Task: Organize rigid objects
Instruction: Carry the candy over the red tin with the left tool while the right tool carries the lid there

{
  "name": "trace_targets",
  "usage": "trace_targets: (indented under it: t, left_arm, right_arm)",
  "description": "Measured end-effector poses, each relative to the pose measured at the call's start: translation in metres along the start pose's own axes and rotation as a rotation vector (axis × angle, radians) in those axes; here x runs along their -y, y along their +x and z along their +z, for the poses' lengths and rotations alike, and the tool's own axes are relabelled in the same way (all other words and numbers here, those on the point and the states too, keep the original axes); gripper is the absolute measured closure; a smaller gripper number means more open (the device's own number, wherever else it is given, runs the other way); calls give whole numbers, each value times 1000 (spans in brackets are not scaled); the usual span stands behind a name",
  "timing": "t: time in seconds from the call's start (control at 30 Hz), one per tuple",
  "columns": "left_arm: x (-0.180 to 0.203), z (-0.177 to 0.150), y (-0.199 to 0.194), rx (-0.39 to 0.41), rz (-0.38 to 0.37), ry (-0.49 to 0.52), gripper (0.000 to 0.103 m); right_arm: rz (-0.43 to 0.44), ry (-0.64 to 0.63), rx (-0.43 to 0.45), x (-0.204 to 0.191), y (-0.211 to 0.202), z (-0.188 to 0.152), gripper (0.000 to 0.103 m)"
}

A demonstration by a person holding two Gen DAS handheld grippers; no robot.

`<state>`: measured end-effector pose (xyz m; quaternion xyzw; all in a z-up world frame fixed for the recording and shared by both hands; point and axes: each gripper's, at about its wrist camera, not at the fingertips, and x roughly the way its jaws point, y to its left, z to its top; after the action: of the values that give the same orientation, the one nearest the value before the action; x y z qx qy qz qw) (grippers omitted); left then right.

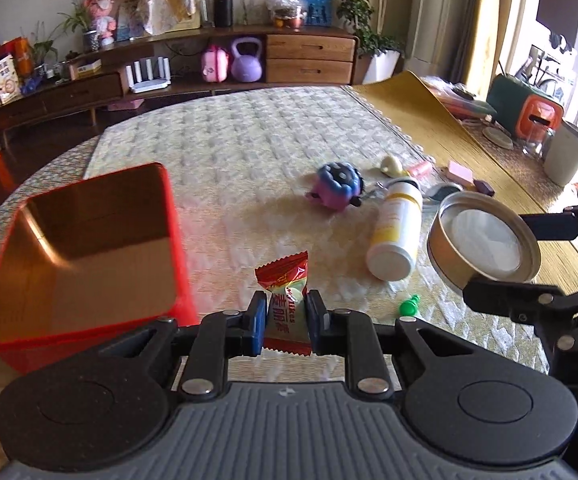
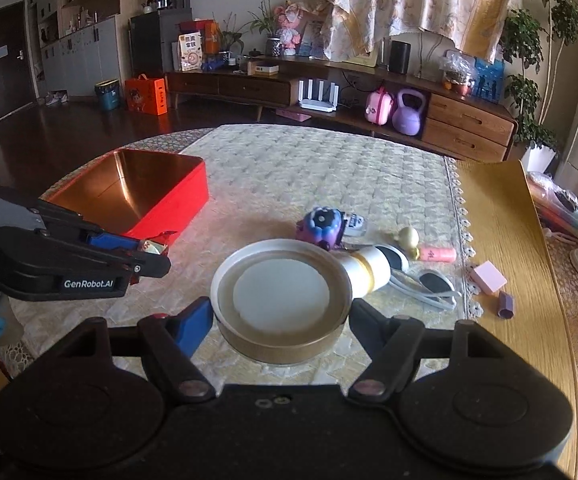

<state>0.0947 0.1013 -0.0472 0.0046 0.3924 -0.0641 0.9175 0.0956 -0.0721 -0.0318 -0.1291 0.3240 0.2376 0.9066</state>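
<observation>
Left gripper (image 1: 287, 316) pinching candy (image 1: 285, 300) narrowly, just right of red box (image 1: 89, 248), above the cloth. Right gripper (image 2: 281, 316) spread wide around tin (image 2: 281, 300), held off the table. Risks: soft wrapper sliding out mid-carry; tin slipping from a rim-only grip; grippers colliding if both reach the box together.

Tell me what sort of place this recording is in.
Most likely a home living room: a low wooden TV-style cabinet with a kettlebell and router, potted plants, and a table under a quilted cloth.
</observation>
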Motion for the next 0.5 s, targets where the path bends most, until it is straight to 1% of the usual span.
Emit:
trace_targets:
  t: [0.1, 0.4, 0.43, 0.47, 0.5]
  left_arm:
    - [-15, 7, -14, 17, 9, -30, 82]
    - [-66, 26, -37, 64, 88, -83, 82]
    - [-73, 28, -37, 64, 98, -88, 82]
    - [-80, 29, -36, 64, 109, -92, 82]
    - [-87, 30, -34, 62, 122, -96, 82]
  right_arm:
    - [20, -32, 13, -14, 1, 11, 29]
    - [93, -123, 44, -58, 15, 49, 31]
    - [104, -134, 49, -63, 18, 53, 44]
    - [108, -143, 48, -68, 22, 56, 49]
    - [115, -144, 45, -73, 26, 60, 49]
